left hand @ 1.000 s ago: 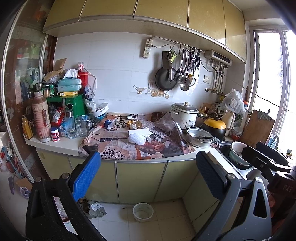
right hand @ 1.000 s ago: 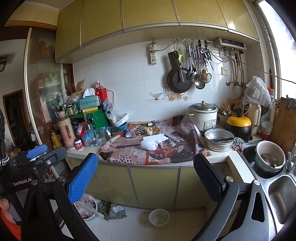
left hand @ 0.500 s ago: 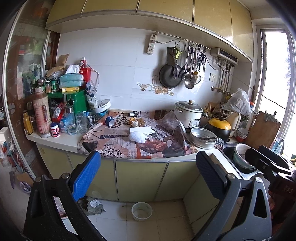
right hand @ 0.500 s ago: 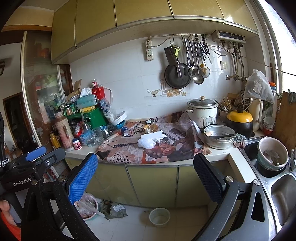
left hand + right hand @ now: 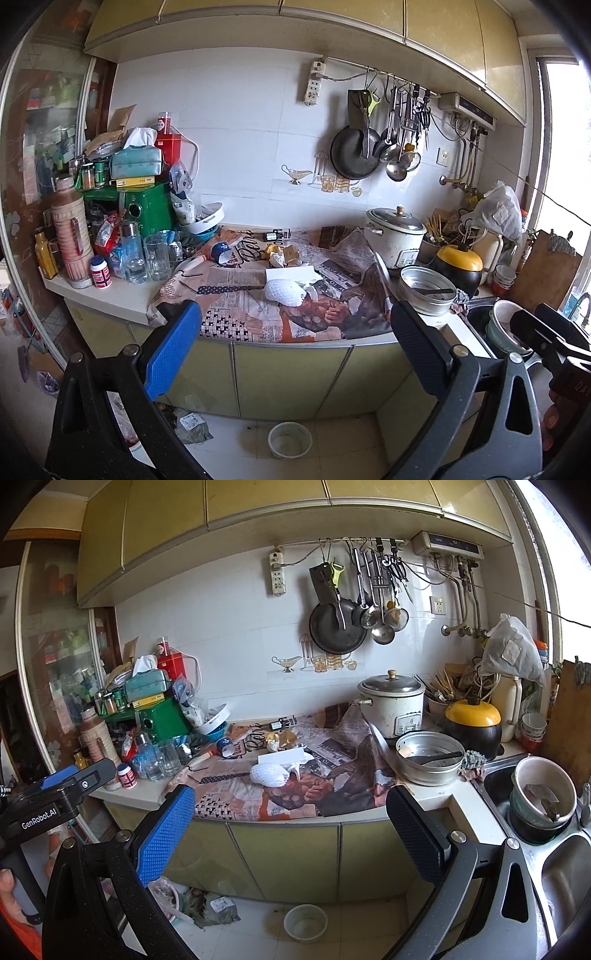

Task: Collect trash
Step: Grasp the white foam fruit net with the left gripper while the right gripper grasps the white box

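A white foam net wrapper [image 5: 286,291] lies on newspapers [image 5: 258,295] spread over the counter; it also shows in the right wrist view [image 5: 267,774]. Crumpled yellowish scraps [image 5: 279,254] lie behind it, next to a white paper sheet [image 5: 291,274]. My left gripper [image 5: 295,350] is open and empty, well in front of the counter. My right gripper [image 5: 291,830] is open and empty too, at about the same distance. Each gripper shows at the edge of the other's view.
A rice cooker [image 5: 395,236], a metal pot [image 5: 426,293] and a yellow-lidded pot [image 5: 460,264] stand at the right, with a sink [image 5: 535,812] holding bowls. Jars, glasses and a green box [image 5: 147,210] crowd the left. A small bowl [image 5: 290,439] and litter [image 5: 190,428] lie on the floor.
Both grippers have moved closer to the counter and tilted slightly; the counter looks larger. Both stay open and empty.
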`<state>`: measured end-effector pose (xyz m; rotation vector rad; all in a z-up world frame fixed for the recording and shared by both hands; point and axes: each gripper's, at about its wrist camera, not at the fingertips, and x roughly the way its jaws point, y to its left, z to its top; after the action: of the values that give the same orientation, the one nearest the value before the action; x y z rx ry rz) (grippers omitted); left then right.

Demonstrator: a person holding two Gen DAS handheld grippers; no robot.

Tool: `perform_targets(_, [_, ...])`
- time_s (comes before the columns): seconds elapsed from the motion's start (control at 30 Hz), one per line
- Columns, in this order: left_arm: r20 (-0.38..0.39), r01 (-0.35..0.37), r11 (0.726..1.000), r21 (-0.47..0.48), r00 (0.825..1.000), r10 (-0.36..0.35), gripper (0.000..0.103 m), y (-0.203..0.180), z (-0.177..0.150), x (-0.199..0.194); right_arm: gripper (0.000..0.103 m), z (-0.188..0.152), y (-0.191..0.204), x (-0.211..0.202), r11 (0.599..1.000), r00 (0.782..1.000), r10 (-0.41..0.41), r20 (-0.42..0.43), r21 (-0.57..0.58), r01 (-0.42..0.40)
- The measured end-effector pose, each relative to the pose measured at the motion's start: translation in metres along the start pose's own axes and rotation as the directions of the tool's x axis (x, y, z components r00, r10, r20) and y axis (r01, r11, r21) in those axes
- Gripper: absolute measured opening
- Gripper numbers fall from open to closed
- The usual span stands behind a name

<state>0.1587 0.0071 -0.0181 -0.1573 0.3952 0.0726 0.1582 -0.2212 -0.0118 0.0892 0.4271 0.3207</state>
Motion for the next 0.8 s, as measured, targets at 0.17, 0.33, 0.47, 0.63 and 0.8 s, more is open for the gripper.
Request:
perform_targets(0.17, [-0.031, 0.019, 1.0, 0.016, 0.999, -0.019, 0.096, 0.02, 0.016, 0.064, 0.103, 0.011, 0.003, 0.046, 0.999, 0.999, -0.05, -0.018, 0.013, 0.05])
perform_targets(0.33, [-0.109, 0.041, 0.999, 0.016, 0.993, -0.039, 0.088, 0.043, 0.036, 0.133, 0.103, 0.023, 0.008, 0.098, 0.995, 0.994, -0.086, -0.071, 0.036, 0.089])
perform_targets(0.47, [-0.181, 0.059, 0.998, 0.026, 0.982, -0.053, 0.085, 0.059, 0.042, 0.19, 0.103, 0.029, 0.009, 0.135, 0.987, 0.983, -0.142, -0.113, 0.062, 0.149])
perform_targets(0.63, [-0.268, 0.037, 0.998, 0.041, 0.963, -0.025, 0.085, 0.073, 0.036, 0.261, 0.103, 0.03, 0.007, 0.176, 0.979, 0.971, -0.17, -0.169, 0.085, 0.187])
perform_targets(0.8, [-0.375, 0.027, 0.999, 0.032, 0.927, -0.014, 0.086, 0.077, 0.023, 0.33, 0.103, 0.029, 0.0, 0.217, 0.976, 0.954, -0.19, -0.233, 0.06, 0.209])
